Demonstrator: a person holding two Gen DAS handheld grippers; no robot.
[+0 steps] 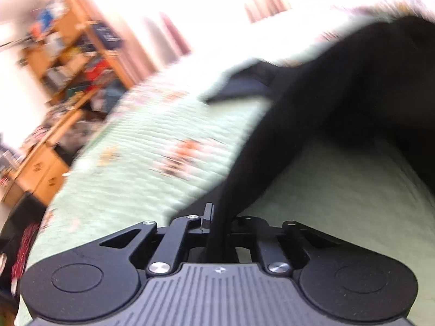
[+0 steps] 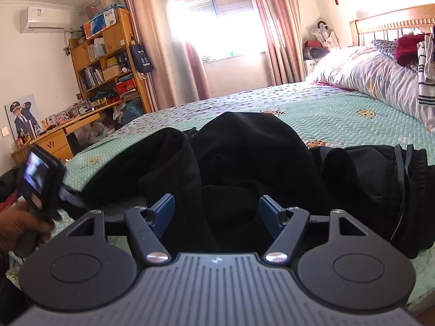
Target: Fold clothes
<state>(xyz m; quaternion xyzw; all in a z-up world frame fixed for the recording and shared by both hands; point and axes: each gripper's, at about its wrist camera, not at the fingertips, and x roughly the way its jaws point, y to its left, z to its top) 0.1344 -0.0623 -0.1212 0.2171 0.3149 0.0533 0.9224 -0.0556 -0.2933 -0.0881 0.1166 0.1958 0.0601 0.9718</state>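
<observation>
A black garment [image 2: 244,157] lies bunched on the green bedspread [image 2: 339,108]; its ribbed waistband with a drawstring [image 2: 402,174] is at the right. My right gripper [image 2: 216,212] is open just above the cloth, blue pads [image 2: 165,209] wide apart with nothing between them. In the blurred left wrist view my left gripper [image 1: 217,217] is shut on a strip of the same black garment [image 1: 326,103], which rises taut to the upper right over the bedspread [image 1: 136,163]. The left gripper [image 2: 40,179], in a person's hand [image 2: 19,225], shows at the left edge of the right wrist view.
Pillows and a pile of clothes [image 2: 386,70] sit by the wooden headboard [image 2: 394,24] at the right. A wooden desk and bookshelf [image 2: 103,62] stand beyond the bed's left side, a curtained window [image 2: 217,21] behind. The bed's front edge is close below.
</observation>
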